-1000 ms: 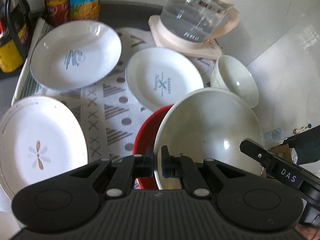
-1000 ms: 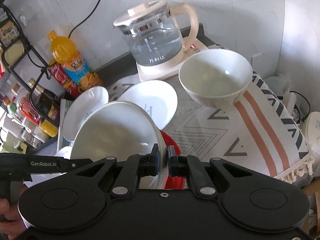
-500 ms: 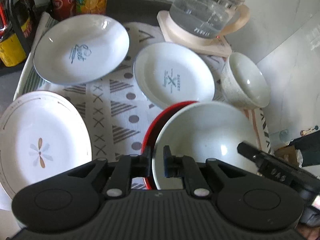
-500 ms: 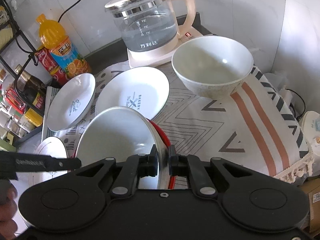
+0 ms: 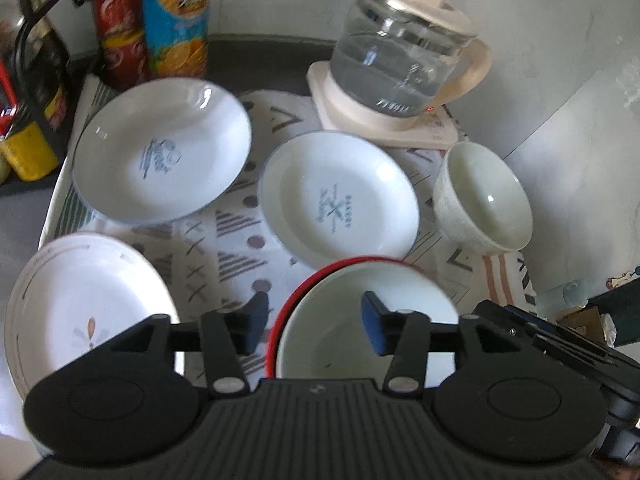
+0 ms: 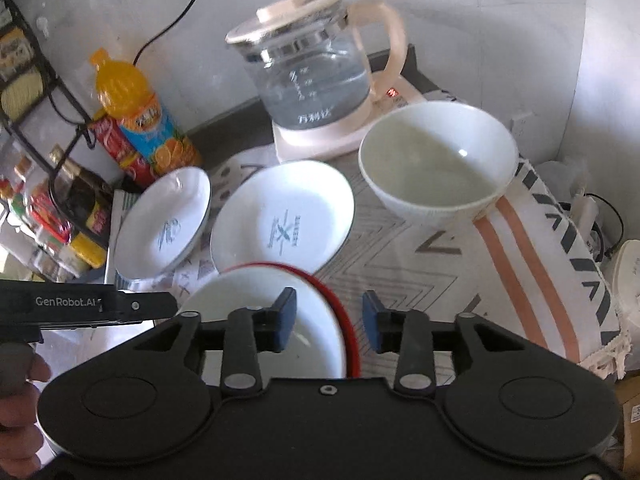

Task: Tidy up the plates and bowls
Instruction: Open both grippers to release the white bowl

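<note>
Looking down both wrist cams, you've got the white bowl [image 5: 360, 320] sitting inside the red bowl [image 5: 280, 320], right under both grippers. Your left gripper [image 5: 316, 322] has just been opening, and its jaws now stand about half wide, 1 pad outside the red rim and the other over the white bowl's inside, neither pressing on anything. Same deal on the right gripper [image 6: 330, 320]: jaws just opened to a medium gap, straddling the far edge of the 2 nested bowls, with the red rim showing between the pads and no contact that you can see. So both bowls are loose on the cloth [image 6: 420, 280], nothing held.

Just behind the stack is a plate [image 5: 340, 200] with a blue crossed logo, nearly touching the red rim in the left view. Left of that is another logo plate [image 5: 160, 156], and nearer you on the left is a flower plate [image 5: 88, 312], partly hidden by the left gripper's body. Off to the right on the cloth stands a second white bowl [image 6: 436, 168], upright, well apart from the stack.

At the back of the bench you've got a glass kettle [image 6: 312, 68] on its cream base with a red light on, plus an orange juice bottle [image 6: 132, 120] and a red can [image 5: 120, 28] by the wall. Your hand [image 6: 16, 400] shows at the left edge of the right cam, under the left gripper's handle.
</note>
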